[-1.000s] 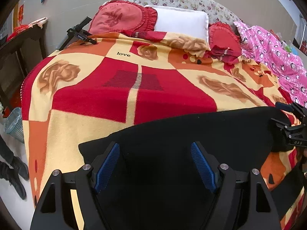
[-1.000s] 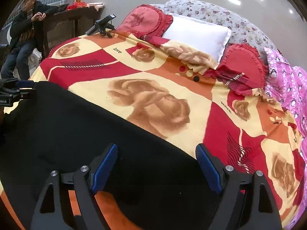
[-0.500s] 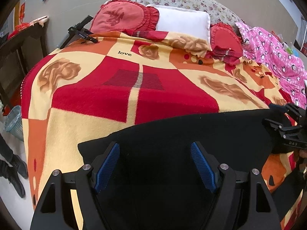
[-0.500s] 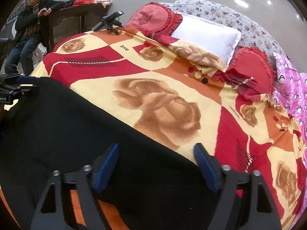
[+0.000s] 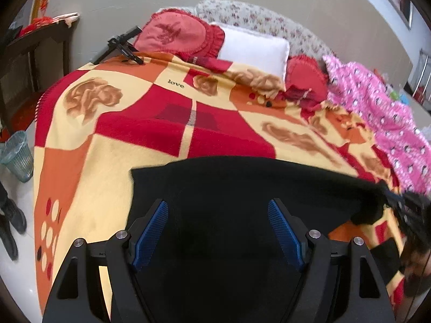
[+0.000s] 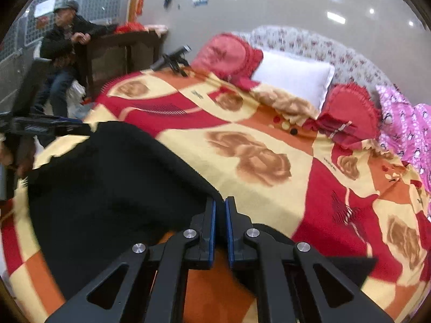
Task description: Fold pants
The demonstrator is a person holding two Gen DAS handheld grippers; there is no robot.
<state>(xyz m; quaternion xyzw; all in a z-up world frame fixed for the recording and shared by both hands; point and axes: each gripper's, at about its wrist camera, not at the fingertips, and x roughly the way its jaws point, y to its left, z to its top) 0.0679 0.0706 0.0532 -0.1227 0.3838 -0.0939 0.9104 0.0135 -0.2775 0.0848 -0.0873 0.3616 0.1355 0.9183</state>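
Black pants (image 5: 229,188) lie across the near side of a red, orange and cream blanket (image 5: 134,134) on a bed. My left gripper (image 5: 218,226) hovers over their left part, open, blue pads wide apart and not pressing the cloth. In the right wrist view my right gripper (image 6: 218,210) is shut, pinching the far edge of the pants (image 6: 113,188), and the cloth rises in a fold toward it. The left wrist view shows the right gripper (image 5: 398,204) blurred at the pants' lifted right end. At the left edge of the right wrist view the left gripper (image 6: 40,127) shows.
Red ruffled cushions (image 5: 177,35), a white pillow (image 5: 253,51) and a pink quilt (image 5: 382,113) crowd the head and right side of the bed. A black tripod (image 5: 124,45) lies at the far left corner. A bin (image 5: 17,156) stands on the floor; a person (image 6: 64,53) sits by a dark cabinet.
My right gripper's jaws have closed on the pants' edge and lifted it, bunching the cloth. Both hands have shifted, so more of the bed and wall shows. The left jaws stay apart.
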